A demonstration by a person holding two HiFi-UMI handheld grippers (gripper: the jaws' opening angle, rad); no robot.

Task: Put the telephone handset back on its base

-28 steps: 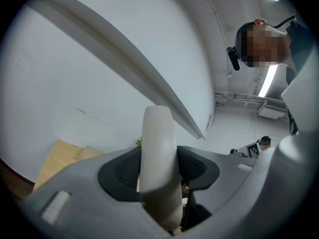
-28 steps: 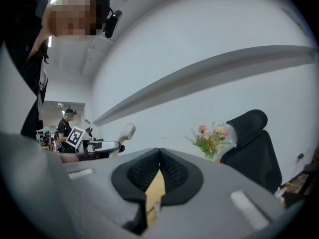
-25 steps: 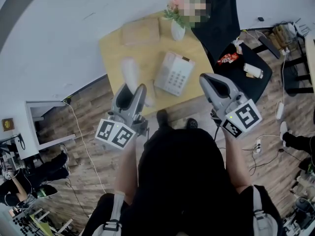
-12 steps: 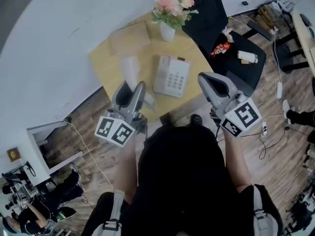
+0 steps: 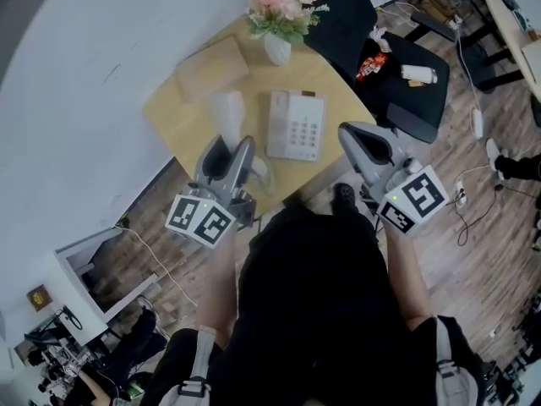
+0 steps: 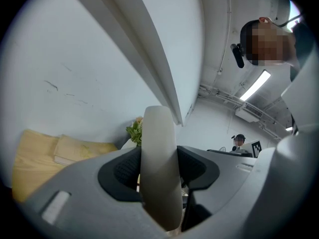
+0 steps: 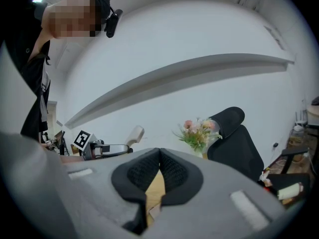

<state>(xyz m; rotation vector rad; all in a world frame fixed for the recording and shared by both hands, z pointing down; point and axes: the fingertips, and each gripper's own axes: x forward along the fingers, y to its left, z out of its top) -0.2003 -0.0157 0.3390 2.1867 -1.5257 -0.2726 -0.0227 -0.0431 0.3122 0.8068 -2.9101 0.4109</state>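
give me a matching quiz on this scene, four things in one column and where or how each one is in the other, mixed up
Things:
1. handset
2. telephone base
3. flowers
4. right tool

Places or states:
a. in a white vase at the far edge of the table
b. shut, nothing between its jaws
c. clamped in the left tool
d. lying flat on the yellow table

Pairs: 1-c, 2-d, 3-a, 4-b
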